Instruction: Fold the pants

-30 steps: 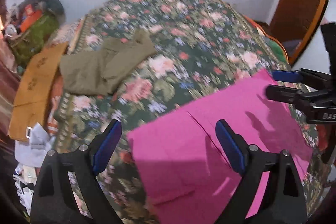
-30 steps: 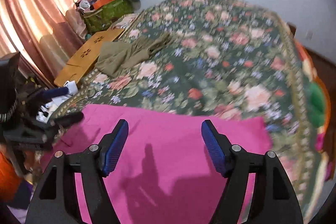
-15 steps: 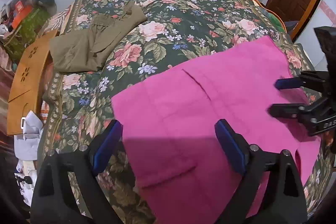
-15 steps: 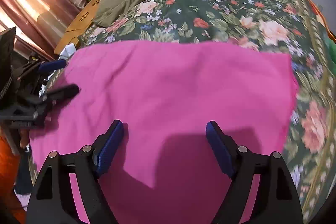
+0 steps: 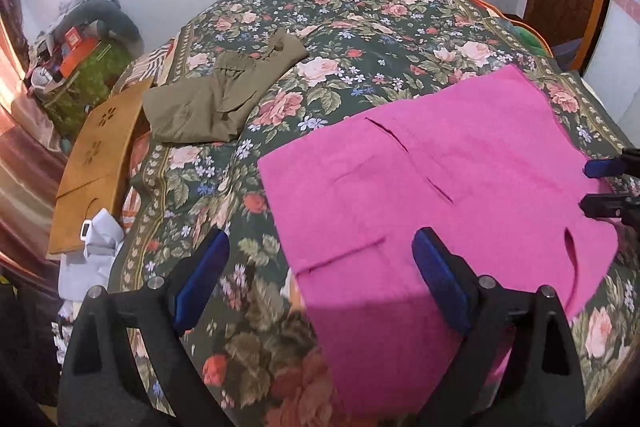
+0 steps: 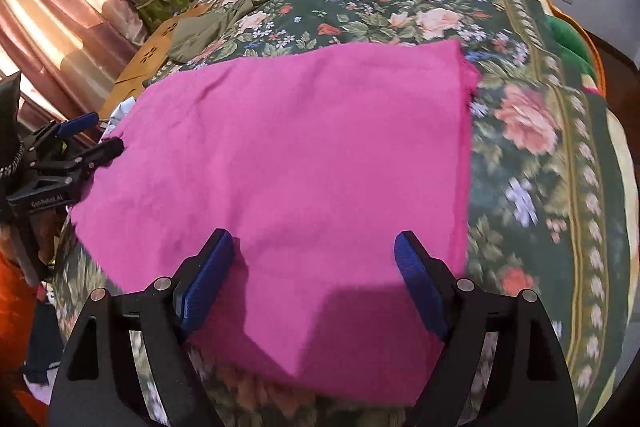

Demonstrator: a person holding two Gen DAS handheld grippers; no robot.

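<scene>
Bright pink pants (image 5: 440, 187) lie flat on the floral bedspread (image 5: 360, 27), folded lengthwise, with pocket slits showing; they also fill the right wrist view (image 6: 304, 155). My left gripper (image 5: 320, 279) is open and empty, hovering over the pants' left edge. My right gripper (image 6: 316, 279) is open and empty above the pants' near edge. The right gripper shows at the right edge of the left wrist view (image 5: 604, 187), and the left gripper shows at the left of the right wrist view (image 6: 84, 143).
Folded olive pants (image 5: 216, 95) lie at the bed's far left. A brown board (image 5: 96, 155) and a white cloth (image 5: 92, 251) sit beside the bed. A pile of clutter (image 5: 76, 43) stands in the corner. Curtains (image 6: 52, 7) hang at left.
Both grippers have drawn back and tilted, staying open. The pink pants lie in the same place on the bed, now seen more fully.
</scene>
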